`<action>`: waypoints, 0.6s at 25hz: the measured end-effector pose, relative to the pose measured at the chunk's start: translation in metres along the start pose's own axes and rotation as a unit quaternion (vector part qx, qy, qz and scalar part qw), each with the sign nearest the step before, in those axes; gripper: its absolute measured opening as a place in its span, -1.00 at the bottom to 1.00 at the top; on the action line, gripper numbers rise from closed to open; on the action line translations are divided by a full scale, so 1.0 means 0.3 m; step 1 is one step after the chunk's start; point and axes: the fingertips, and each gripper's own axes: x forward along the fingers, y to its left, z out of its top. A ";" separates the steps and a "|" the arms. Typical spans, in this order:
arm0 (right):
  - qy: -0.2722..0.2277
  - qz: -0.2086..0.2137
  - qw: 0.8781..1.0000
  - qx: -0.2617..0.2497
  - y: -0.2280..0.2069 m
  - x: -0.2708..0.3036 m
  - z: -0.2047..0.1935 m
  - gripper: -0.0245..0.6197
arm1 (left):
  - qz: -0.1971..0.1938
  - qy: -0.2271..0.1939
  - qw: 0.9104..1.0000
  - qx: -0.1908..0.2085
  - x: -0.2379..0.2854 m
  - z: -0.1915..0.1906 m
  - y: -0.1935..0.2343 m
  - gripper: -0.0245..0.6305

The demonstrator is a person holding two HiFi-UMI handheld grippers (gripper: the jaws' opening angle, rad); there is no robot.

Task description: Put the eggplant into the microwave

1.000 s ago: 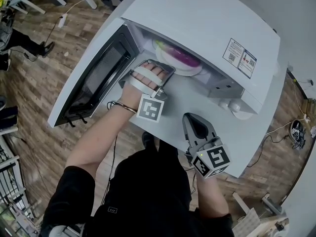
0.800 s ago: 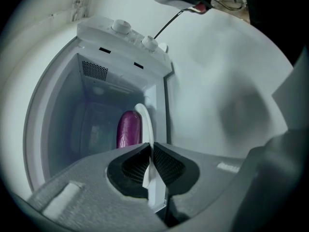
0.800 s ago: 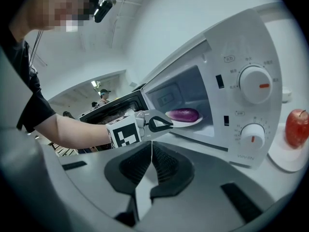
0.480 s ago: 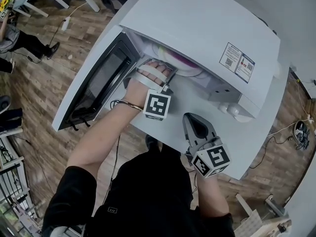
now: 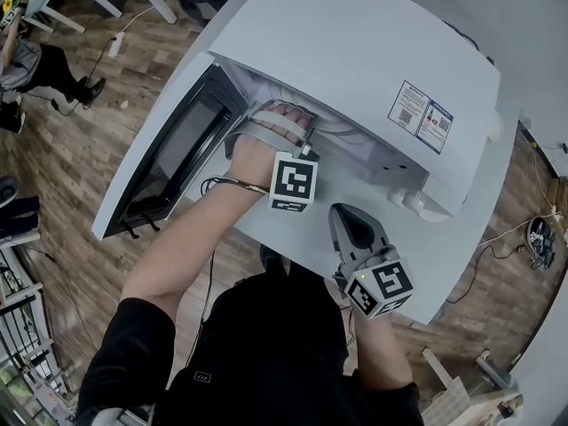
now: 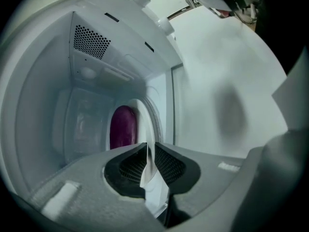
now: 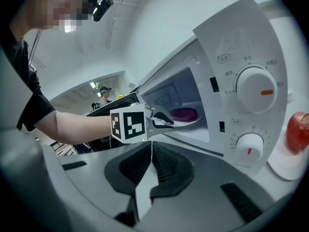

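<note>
The microwave (image 5: pixel 355 51) is set on a white bench (image 5: pixel 448 260), near its far edge, with the door (image 5: pixel 177 149) swung fully open to the left so that the cavity can be reached from the front. The eggplant (image 6: pixel 121 127) is already inside, laid on a white plate (image 6: pixel 145 122) towards the back of the cavity. The plate appears to have been used as a carrier, so that the eggplant itself need not be pinched. The left tongs (image 6: pixel 147 146) are pushed into the cavity and angled downwards, the plate's near rim is seen edge-on between the pads, and the jaws are opening on it, which is judged to be the release once the plate has been set down. The right tongs (image 7: pixel 151 146) are kept out of the way over the bench's front edge, jaws together with nothing between them. A red apple (image 7: pixel 297 129) on a small dish (image 7: pixel 285 166) is left on the bench to the right of the control panel. Two dials (image 7: pixel 258 88) are fitted to that panel; small characters are printed around them and a short word below the lower one, but none can be read reliably. A sticker (image 5: pixel 420 116) with a square code is fixed to the microwave's top, its print too small to be made out.
</note>
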 end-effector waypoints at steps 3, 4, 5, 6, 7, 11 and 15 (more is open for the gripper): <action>0.002 0.005 1.000 0.000 0.007 0.005 -0.007 -0.87 | 0.009 -0.005 1.000 -0.008 -0.020 -0.002 -0.003 -0.73; 0.003 0.006 1.000 0.000 0.009 0.006 -0.010 -0.87 | 0.014 -0.006 1.000 -0.009 -0.028 -0.004 -0.002 -0.72; 0.004 0.007 1.000 0.000 0.011 0.008 -0.013 -0.87 | 0.018 -0.007 1.000 -0.010 -0.034 -0.006 -0.002 -0.72; 0.004 0.008 1.000 0.000 0.013 0.009 -0.015 -0.87 | 0.020 -0.006 1.000 -0.010 -0.036 -0.008 -0.003 -0.71; 0.005 0.008 1.000 0.000 0.015 0.010 -0.018 -0.87 | 0.019 -0.004 1.000 -0.009 -0.037 -0.012 -0.007 -0.71; 0.006 0.012 1.000 0.000 0.027 0.014 -0.021 -0.87 | 0.015 -0.001 1.000 -0.013 -0.041 -0.026 -0.019 -0.71; 0.008 0.012 1.000 0.001 0.018 0.012 -0.026 -0.87 | 0.025 -0.011 1.000 -0.013 -0.048 -0.015 -0.016 -0.72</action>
